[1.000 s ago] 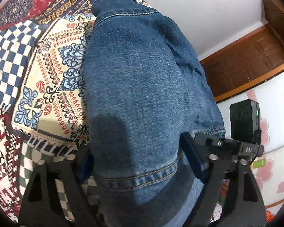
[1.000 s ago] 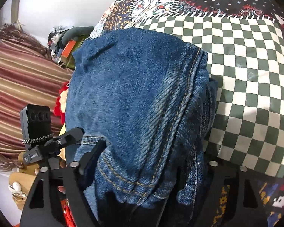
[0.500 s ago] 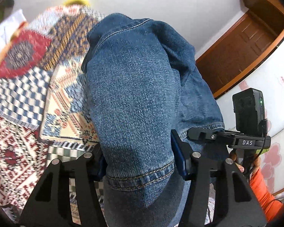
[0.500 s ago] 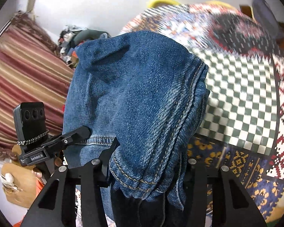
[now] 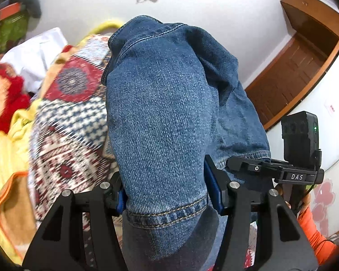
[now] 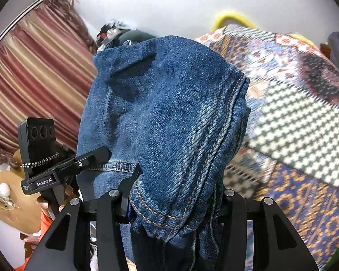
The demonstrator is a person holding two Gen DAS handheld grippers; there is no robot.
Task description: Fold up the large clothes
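Both grippers, left gripper (image 5: 167, 199) and right gripper (image 6: 176, 199), are clenched on the hem of blue denim jeans (image 5: 169, 113), raised over the patterned patchwork bedspread (image 6: 293, 117), pointing toward 12 o'clock.

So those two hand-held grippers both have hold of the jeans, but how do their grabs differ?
The left hand-held gripper clamps a single flat hem, with the jeans lying smooth above it; the right hand-held gripper pinches a bunched stack of several layers with side seams showing. The patterned bedspread shows left of the denim in the left view and right of it in the right view. Both are shut on the same jeans, held up off the bed.
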